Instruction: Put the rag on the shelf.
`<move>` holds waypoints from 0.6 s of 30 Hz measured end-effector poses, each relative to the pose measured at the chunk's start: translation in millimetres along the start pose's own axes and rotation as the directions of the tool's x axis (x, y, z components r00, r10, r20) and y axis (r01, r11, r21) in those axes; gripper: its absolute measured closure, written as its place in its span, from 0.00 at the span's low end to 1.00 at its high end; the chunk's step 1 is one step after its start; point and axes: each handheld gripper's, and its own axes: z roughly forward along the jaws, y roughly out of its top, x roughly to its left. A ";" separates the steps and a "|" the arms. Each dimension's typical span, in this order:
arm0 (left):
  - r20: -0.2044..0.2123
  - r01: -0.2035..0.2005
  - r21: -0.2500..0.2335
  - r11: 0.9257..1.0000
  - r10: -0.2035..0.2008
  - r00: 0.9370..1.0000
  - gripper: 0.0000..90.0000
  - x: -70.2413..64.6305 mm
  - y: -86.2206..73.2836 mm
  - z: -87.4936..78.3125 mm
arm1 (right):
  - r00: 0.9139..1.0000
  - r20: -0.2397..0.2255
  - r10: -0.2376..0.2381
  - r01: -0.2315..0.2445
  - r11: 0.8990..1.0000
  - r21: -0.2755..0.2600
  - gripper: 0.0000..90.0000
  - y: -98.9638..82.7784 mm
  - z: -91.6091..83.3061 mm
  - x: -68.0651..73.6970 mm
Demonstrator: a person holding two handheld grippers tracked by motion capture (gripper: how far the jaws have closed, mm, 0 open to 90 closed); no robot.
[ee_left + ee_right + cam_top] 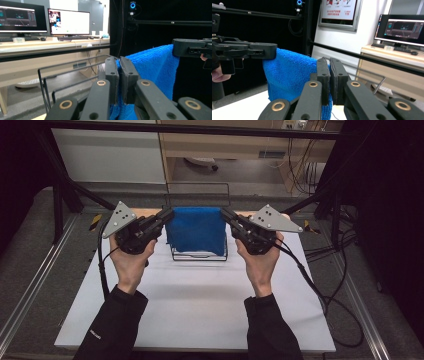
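Blue terry cloth (196,232) is up off the white table (195,305), stretched between my two grippers near the far edge. On the left, my left gripper (166,215) has its jaws clamped on the cloth's top left corner. The cloth hangs down in front of a black wire rack (199,256) standing on the table. On the right, my right gripper (226,214) is pinched tight on the top right corner.
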 end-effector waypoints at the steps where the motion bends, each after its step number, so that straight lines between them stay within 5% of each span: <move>1: -0.001 0.000 -0.003 1.000 0.000 1.000 0.95 1.0 2.5 0.7 | 1.000 -0.001 -0.003 0.003 1.000 -0.005 0.97 2.5 1.0 -0.3; 18: -0.016 -0.032 -0.082 0.996 0.031 0.999 0.95 6.2 54.4 12.0 | 0.999 0.026 -0.028 0.029 0.997 -0.066 0.97 46.9 12.4 -11.8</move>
